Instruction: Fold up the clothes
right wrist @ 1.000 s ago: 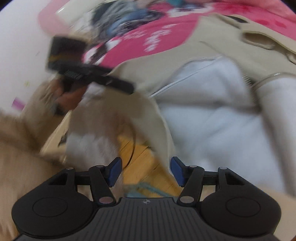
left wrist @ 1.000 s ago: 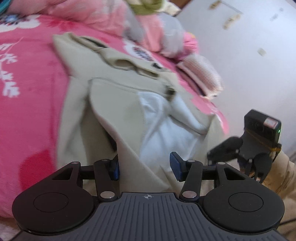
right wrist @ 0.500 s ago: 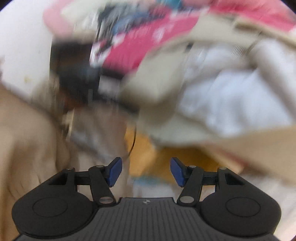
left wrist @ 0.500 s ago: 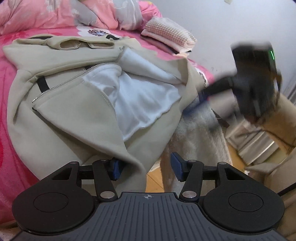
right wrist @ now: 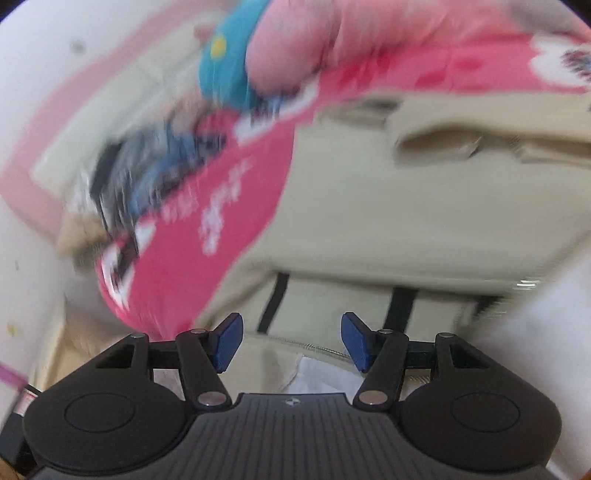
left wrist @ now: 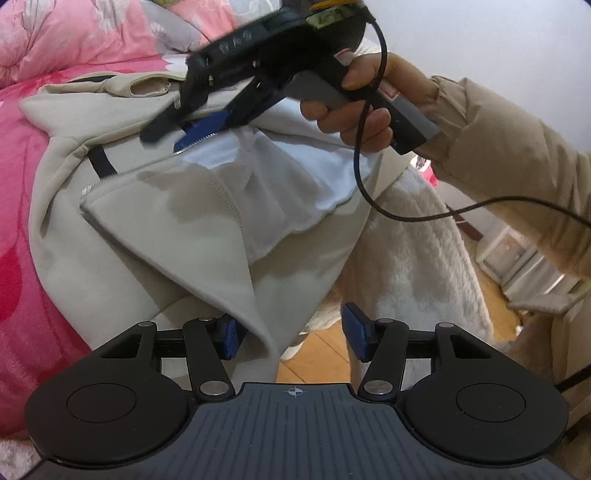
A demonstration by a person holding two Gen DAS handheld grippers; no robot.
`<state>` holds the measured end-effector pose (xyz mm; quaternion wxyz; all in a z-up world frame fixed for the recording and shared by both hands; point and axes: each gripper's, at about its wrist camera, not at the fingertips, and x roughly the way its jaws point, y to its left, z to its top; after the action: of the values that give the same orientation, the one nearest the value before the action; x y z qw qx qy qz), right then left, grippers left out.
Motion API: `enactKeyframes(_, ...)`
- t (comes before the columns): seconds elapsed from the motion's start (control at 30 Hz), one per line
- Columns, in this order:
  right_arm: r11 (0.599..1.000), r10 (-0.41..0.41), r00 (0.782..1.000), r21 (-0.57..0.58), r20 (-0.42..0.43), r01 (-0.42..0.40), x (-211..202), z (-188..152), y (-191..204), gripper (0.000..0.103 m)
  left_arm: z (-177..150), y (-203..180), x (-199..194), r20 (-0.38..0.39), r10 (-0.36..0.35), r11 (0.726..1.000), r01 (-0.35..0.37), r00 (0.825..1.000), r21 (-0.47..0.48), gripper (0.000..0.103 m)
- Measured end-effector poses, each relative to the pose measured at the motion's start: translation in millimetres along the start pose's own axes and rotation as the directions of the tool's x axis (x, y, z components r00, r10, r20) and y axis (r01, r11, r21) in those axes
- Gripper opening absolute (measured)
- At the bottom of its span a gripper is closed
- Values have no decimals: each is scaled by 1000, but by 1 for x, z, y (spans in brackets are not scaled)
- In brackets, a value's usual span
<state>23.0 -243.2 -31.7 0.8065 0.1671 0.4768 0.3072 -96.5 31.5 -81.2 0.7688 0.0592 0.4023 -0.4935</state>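
Beige jacket (left wrist: 122, 236) lay unzipped on the bed (left wrist: 22, 184); both tongs, left (left wrist: 291, 338) and right (right wrist: 291, 341), gaped empty, right seemingly nearing the zipper edge, mid-frame.

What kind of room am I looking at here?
Most likely a home bedroom. A beige zip jacket lies spread on a bed with a pink floral blanket, a rumpled pink quilt is piled at its far end, and wooden flooring shows beside the bed.
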Motion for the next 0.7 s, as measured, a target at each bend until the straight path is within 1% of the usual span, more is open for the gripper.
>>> enactKeyframes(0.1,999,16,996,-45,-91,-20,13,-9,3,62,-5,0,-4,-3,-13,1000,13,1000,-2,54)
enactKeyframes(0.17,997,29,993,-63,-112,-36,-7,-26,3,63,-7,1,-6,-2,-26,1000,26,1000,-1,54)
enactKeyframes(0.2,998,23,993,-62,-119,-30,-18,-36,0,63,-7,2,-6,-1,-34,999,34,999,0,54)
enactKeyframes(0.3,999,-4,990,-42,-142,-2,-49,-72,-14,63,-5,1,-7,5,-68,998,68,998,7,54)
enactKeyframes(0.37,999,-39,989,-26,-145,35,-66,-96,-23,62,-1,-2,-5,4,-82,997,82,997,14,54)
enactKeyframes(0.4,999,-44,990,-20,-132,41,-75,-104,-25,62,1,-3,-3,3,-89,996,89,996,17,54)
enactKeyframes(0.43,999,-46,993,-17,-113,45,-84,-111,-26,62,3,-4,-1,2,-95,995,95,995,20,54)
enactKeyframes(0.47,999,-51,996,-16,-70,50,-96,-114,-27,62,5,-5,1,-1,-98,995,98,995,21,54)
enactKeyframes(0.53,998,-62,998,-16,28,63,-123,-117,-28,62,11,-5,7,-12,-96,995,96,995,14,54)
enactKeyframes(0.57,997,-75,993,1,93,75,-137,-115,-32,62,14,-4,11,-18,-93,996,93,995,9,54)
enactKeyframes(0.6,996,-91,983,22,162,88,-152,-112,-37,62,15,-5,12,-20,-92,996,92,996,5,54)
enactKeyframes(0.63,994,-107,967,45,230,100,-167,-109,-43,63,16,-6,13,-23,-91,996,91,996,2,54)
enactKeyframes(0.67,988,-142,947,94,288,120,-178,-106,-52,64,17,-8,14,-23,-92,996,92,995,-2,54)
enactKeyframes(0.7,979,-184,922,152,340,139,-190,-102,-63,65,18,-8,15,-24,-91,996,91,996,-10,54)
